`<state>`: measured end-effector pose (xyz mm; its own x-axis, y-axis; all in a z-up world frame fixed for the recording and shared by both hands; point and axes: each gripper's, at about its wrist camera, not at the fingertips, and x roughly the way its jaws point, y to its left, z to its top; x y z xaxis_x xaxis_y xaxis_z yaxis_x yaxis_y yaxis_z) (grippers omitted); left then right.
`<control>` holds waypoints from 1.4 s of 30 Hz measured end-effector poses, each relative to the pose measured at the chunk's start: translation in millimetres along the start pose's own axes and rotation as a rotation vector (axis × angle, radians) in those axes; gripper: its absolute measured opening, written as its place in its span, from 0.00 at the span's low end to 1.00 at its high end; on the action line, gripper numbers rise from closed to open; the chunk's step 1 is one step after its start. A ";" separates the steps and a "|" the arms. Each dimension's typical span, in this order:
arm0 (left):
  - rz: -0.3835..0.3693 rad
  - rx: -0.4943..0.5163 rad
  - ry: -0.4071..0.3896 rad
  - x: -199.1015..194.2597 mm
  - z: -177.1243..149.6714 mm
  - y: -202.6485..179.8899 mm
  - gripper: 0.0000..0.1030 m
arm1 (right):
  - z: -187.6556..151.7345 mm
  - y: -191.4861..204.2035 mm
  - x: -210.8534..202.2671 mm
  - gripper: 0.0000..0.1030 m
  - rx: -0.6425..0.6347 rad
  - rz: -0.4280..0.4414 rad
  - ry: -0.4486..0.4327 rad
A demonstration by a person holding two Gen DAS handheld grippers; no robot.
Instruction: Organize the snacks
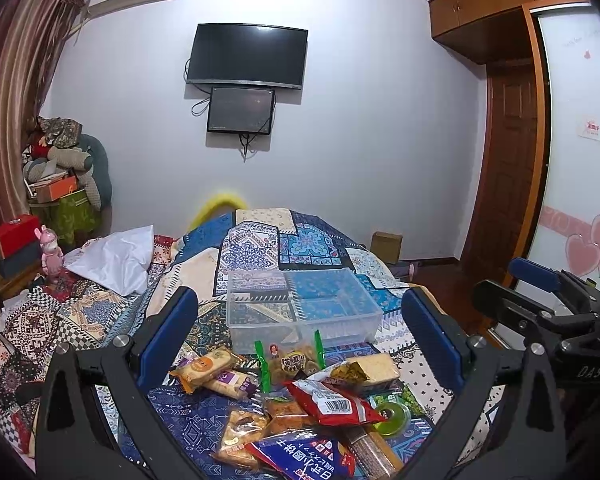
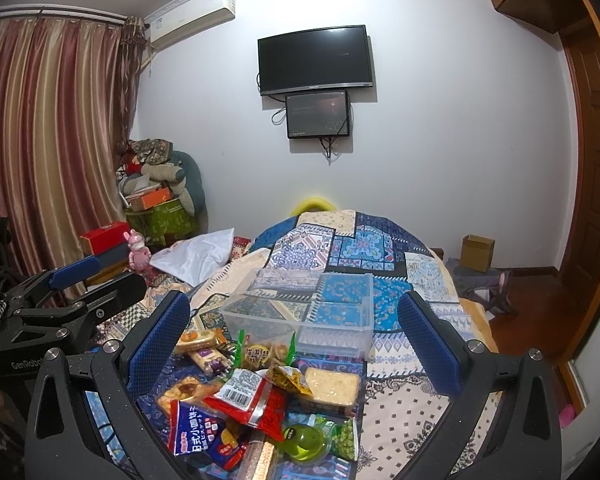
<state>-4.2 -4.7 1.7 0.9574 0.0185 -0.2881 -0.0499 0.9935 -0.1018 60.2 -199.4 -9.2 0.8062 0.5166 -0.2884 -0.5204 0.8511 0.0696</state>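
Left claw wide open, empty. Right claw wide open, empty. Snack pile on bed, just in front of clear plastic bin.

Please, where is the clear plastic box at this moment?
The clear plastic box sits empty on the patterned quilt, in the middle of both views, just behind the pile of snacks.
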 end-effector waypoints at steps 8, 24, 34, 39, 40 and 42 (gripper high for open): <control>0.004 -0.002 -0.004 -0.1 -1.7 0.1 1.00 | 0.4 -0.1 -0.5 1.00 -0.001 0.000 -0.002; -0.003 0.007 -0.004 -1.5 -1.3 0.7 1.00 | 1.4 -1.0 -1.4 1.00 0.004 -0.003 0.000; -0.009 0.014 -0.003 -0.3 -2.5 -0.3 1.00 | 0.5 -4.4 1.6 1.00 0.016 -0.004 0.014; -0.004 0.002 0.015 7.8 -4.7 2.4 1.00 | -1.4 -6.8 6.4 1.00 0.020 -0.005 0.024; -0.003 0.000 0.020 10.1 -5.7 3.3 1.00 | -2.1 -7.5 7.6 1.00 0.022 -0.006 0.028; 0.000 -0.003 0.030 15.0 -7.0 5.7 1.00 | -2.7 -8.9 10.8 1.00 0.023 -0.009 0.036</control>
<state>7.8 0.5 -9.9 0.9484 0.0154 -0.3167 -0.0509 0.9933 -0.1042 72.8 -201.7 -15.5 0.8000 0.5053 -0.3236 -0.5059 0.8580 0.0891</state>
